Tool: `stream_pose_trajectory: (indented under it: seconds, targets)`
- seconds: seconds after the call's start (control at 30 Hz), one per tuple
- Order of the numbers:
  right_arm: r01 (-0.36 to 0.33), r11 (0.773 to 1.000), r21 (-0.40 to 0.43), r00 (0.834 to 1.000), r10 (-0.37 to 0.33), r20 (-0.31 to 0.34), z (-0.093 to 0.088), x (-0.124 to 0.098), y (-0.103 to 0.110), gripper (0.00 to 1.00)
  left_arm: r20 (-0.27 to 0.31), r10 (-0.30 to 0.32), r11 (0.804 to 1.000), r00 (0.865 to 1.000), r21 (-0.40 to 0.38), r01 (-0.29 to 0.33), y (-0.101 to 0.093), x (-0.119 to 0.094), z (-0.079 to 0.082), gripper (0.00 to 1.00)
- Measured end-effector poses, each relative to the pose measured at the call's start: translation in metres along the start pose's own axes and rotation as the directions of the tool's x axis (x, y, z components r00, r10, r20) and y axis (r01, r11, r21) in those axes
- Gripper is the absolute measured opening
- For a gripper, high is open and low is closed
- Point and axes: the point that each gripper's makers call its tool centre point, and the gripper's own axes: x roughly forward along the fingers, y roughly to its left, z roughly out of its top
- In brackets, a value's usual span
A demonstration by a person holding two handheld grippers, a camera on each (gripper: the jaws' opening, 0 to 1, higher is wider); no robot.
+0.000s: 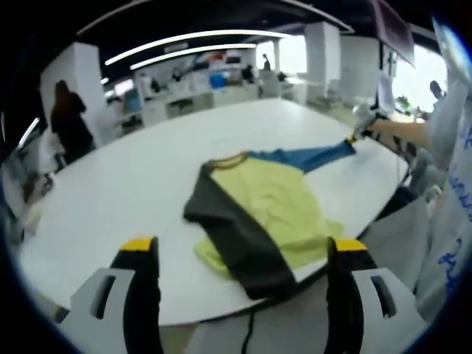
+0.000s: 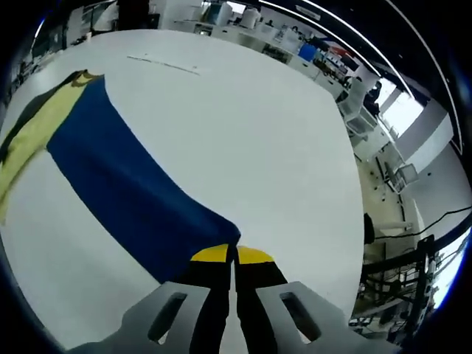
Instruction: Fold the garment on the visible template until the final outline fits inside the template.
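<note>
- T-shirt [image 1: 258, 214] lies on the white table [image 1: 133, 192] — soft, light, limp (likely to sag).
- Right gripper [image 2: 232, 256] jaws clamped on the blue sleeve [image 2: 125, 184] end.
- Left gripper [image 1: 243, 254] jaws apart — better hold at hems.

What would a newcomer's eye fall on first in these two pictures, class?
The bright yellow, dark grey and blue garment lying rumpled near the front edge of the white table draws the eye first. Next comes its blue sleeve, stretched out long across the table and pinched at its tip by the shut right tongs. The left tongs stand open, apart from the cloth.
</note>
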Motion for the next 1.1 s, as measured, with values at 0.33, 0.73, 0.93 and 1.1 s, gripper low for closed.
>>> stream_pose_trajectory:
  seconds: [0.33,0.73,0.93,1.1]
  targets:
    - [-0.015,1.000,0.020,1.000,0.015,-0.001,-0.006,0.015,-0.005,0.02,0.010,-0.001,1.000,1.000,-0.012,0.001,-0.003,0.000,0.006,0.92]
    - [0.008,1.000,-0.017,1.000,-0.008,0.024,-0.005,0.034,-0.035,0.10,0.018,-0.003,1.000,1.000,-0.016,0.003,-0.002,0.001,0.006,0.92]
    - [-0.011,1.000,-0.001,0.998,0.011,0.066,0.004,0.007,-0.006,0.18,0.046,-0.009,1.000,0.999,-0.008,0.009,0.001,-0.002,0.012,0.92]
    - [-0.030,1.000,0.000,0.991,0.030,0.132,0.022,-0.008,0.024,0.24,0.064,-0.025,1.000,0.998,-0.001,0.025,0.000,-0.002,0.014,0.91]
